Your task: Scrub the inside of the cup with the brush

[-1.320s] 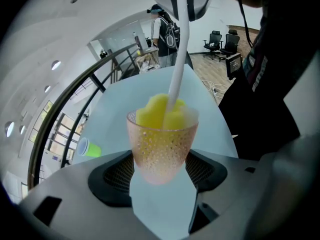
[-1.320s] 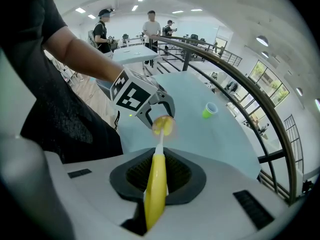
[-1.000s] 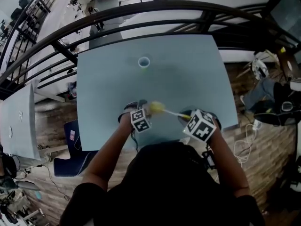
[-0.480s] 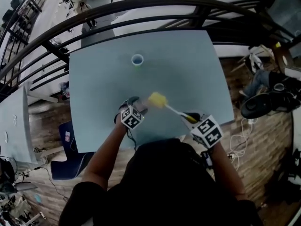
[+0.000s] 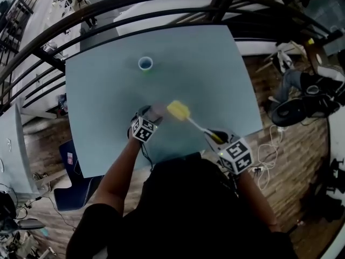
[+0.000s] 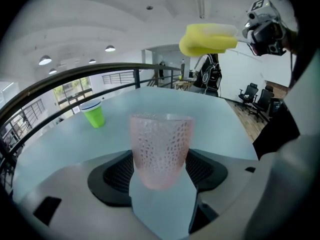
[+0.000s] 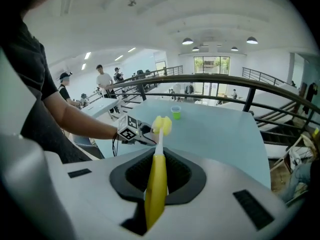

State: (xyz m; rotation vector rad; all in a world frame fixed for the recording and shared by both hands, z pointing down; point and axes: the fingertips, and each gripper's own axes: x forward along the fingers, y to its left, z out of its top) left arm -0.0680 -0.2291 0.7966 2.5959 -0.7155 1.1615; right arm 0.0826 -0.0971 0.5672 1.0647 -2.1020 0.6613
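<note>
Stage: pre-scrub, judging by the gap between sponge and rim. Gripping the pink cup [image 6: 161,149] in the left gripper [image 6: 161,173], jaws spread wide and pressing on its lower wall from both sides, mouth facing up. Clamping the brush [image 7: 156,189] by its yellow handle in the right gripper [image 7: 157,178], jaws closed tight on it, foam head [image 7: 161,125] aiming out toward the cup. Holding both over the near part of the bench [image 5: 215,74] in the head view, cup at about 6 o'clock from the bench centre, right gripper nearer 5 o'clock. Holding the foam head near the rim but apart from it, up toward 1 o'clock from the cup in the left gripper view, not inside. Leaving, by the look of it, the whole scrub to do: lowering the head through the mouth, then working it round the wall and the bottom. Leaving alone a green cup [image 5: 145,63] standing toward 11 o'clock, well apart from both grippers.
</note>
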